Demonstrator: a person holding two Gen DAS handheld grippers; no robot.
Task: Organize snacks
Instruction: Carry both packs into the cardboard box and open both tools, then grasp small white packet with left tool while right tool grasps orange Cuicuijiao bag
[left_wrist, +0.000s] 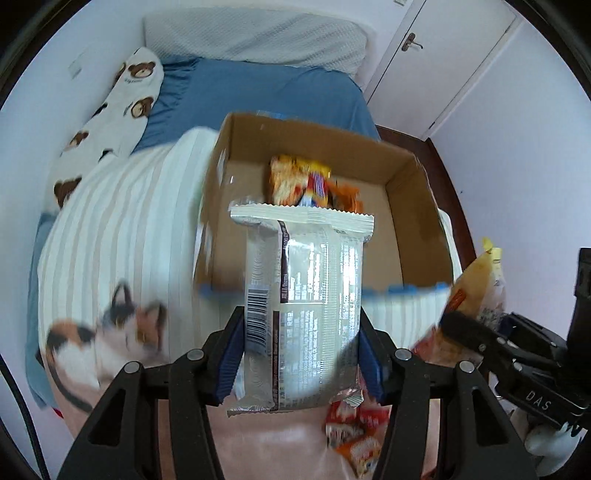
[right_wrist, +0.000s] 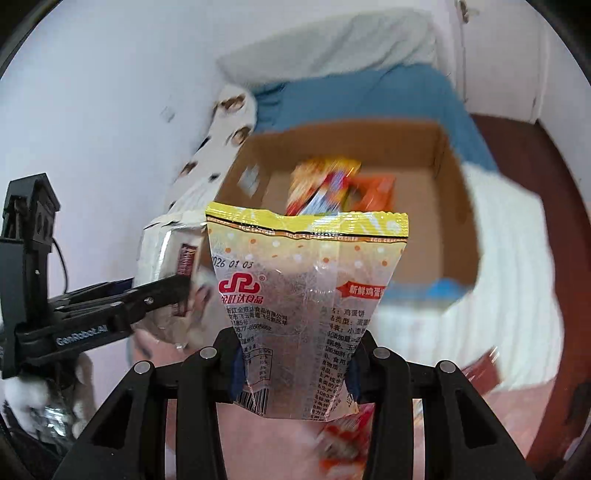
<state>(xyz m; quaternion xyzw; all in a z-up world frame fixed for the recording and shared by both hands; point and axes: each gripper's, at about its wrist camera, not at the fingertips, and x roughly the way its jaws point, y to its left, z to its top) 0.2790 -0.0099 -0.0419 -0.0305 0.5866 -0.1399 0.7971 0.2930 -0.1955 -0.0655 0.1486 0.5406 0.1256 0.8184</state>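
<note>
A bed (left_wrist: 258, 92) with a blue sheet fills the room, and a striped blanket (left_wrist: 122, 221) printed with a cat lies over its near end. On the blanket stands an open cardboard box (left_wrist: 406, 206), already holding a few bright orange and yellow snack packs (left_wrist: 306, 181) toward its far side, with most of the bare floor of the box free in front of them. More loose red and orange packets (left_wrist: 354, 432) lie on the pink cover below the grippers, outside the box. The left gripper (left_wrist: 301, 354) is clamped on the lower part of a long silver-white packet (left_wrist: 303, 295), which stands up over the near wall of the box. The right gripper (right_wrist: 295, 365) is pinched tight on the bottom of a clear packet with a yellow top (right_wrist: 306, 288), likewise raised in front of the box opening. The step in hand looks like carrying both packets over the near wall and setting them down inside. To do it well, bring each packet clear above the rim before lowering, so the floppy tops do not catch on the cardboard; aim for the empty floor beside the packs already there; lay the packets flat, not on end, and let go only once they rest low in the box, keeping the two grippers apart.
</note>
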